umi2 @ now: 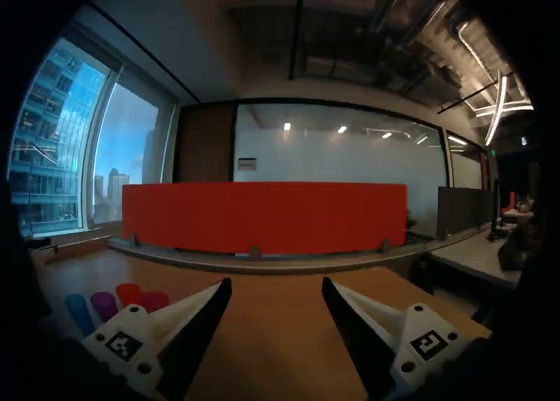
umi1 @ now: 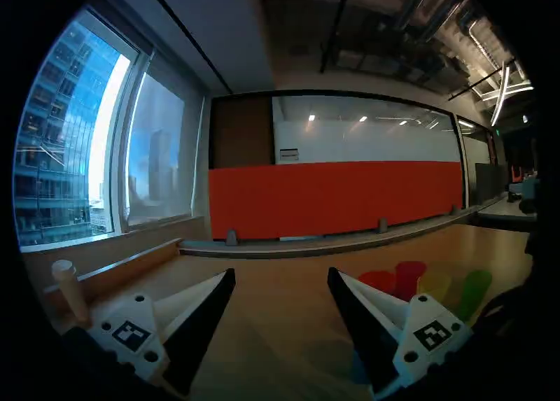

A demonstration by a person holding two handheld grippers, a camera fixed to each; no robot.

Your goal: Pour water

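In the left gripper view my left gripper (umi1: 280,278) is open above a wooden table (umi1: 294,331), nothing between its fingers. Behind its right finger stand coloured cups: an orange-red one (umi1: 376,280), a red one (umi1: 409,275), a yellow one (umi1: 435,284) and a green one (umi1: 474,290). In the right gripper view my right gripper (umi2: 275,287) is open too and holds nothing. At its lower left stand a blue cup (umi2: 78,311), a purple cup (umi2: 105,305), an orange-red cup (umi2: 128,293) and a red cup (umi2: 154,301), partly hidden by the left finger.
An orange divider panel (umi1: 336,198) runs along the table's far edge. A tan wooden peg (umi1: 70,289) stands at the far left by the window ledge. Large windows (umi1: 70,142) are on the left. Another desk (umi2: 476,254) lies to the right.
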